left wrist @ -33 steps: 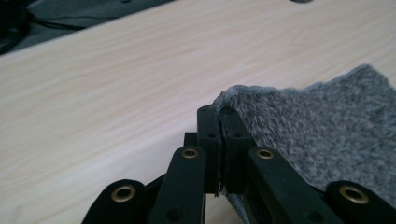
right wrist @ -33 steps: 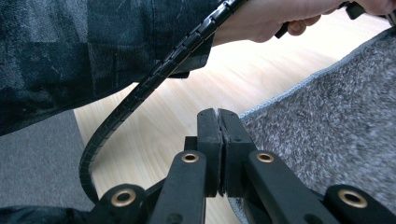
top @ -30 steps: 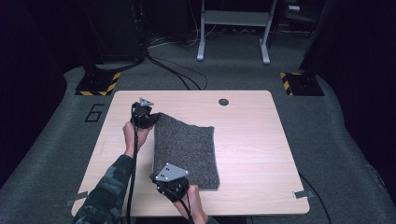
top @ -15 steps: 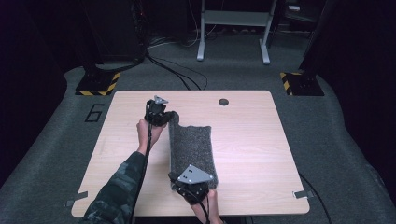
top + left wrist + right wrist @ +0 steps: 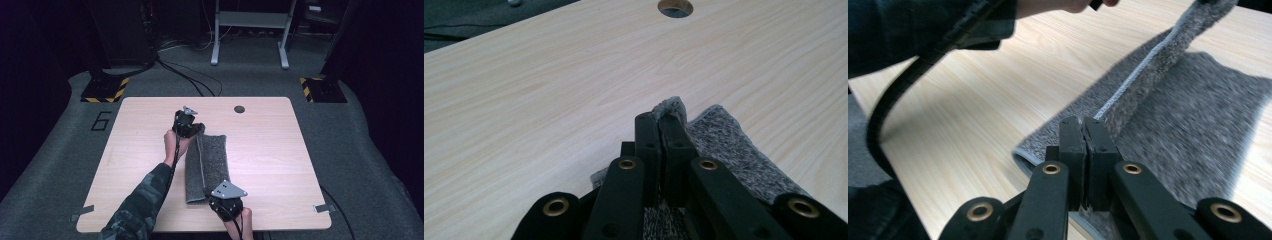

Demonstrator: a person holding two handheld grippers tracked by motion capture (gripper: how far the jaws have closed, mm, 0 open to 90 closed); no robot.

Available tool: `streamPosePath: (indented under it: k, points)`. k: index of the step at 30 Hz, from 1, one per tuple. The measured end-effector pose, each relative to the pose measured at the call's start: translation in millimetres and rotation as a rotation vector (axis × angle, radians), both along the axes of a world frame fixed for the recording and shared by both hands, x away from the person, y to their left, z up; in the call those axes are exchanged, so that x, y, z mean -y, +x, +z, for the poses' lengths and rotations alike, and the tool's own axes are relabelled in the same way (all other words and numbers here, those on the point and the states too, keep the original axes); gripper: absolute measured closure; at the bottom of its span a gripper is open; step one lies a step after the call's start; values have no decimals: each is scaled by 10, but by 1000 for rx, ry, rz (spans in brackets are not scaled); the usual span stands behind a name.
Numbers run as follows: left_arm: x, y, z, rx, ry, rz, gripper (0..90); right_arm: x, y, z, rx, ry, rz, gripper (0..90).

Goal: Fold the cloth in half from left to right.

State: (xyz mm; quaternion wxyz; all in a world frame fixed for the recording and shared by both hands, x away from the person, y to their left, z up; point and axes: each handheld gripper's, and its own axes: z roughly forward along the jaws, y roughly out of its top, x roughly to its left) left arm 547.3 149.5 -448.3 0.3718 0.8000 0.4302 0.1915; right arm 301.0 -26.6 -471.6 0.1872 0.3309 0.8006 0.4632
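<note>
fuzzy grey cloth mat [image 5: 212,160], matt pale wood table [image 5: 140,145]

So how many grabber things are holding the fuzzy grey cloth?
2. The left gripper pinches the grey cloth at its far corner, and the right gripper pinches the near edge, by the table's front.

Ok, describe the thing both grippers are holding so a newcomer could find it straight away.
On the light wooden table, look at the middle, between the left gripper and the right gripper. The grey towel lies there, its left edge lifted and folding over: the only soft, fuzzy thing on the bare wood.
</note>
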Motion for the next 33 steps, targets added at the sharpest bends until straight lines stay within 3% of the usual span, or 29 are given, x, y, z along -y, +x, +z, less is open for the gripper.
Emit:
streamPosePath:
  k: [14, 15, 23, 29, 30, 33]
  points:
    - [212, 43, -108, -7, -32, -5, 878, 241, 20, -108, -29, -11, -59, 881]
    - [232, 42, -119, -7, -53, 7, 878, 253, 20, -110, -27, -11, -53, 880]
    - [343, 42, -150, -5, -83, 14, 878, 377, 5, -150, -37, -15, -98, 880]
    - [436, 52, -215, -21, -81, -4, 877, 453, -6, -209, -52, -23, -120, 880]
    - [469, 53, -240, -19, -106, 11, 877, 466, -11, -216, -57, -23, -122, 881]
    - [531, 65, -279, -25, -116, -4, 877, 490, -17, -243, -65, -28, -131, 880]
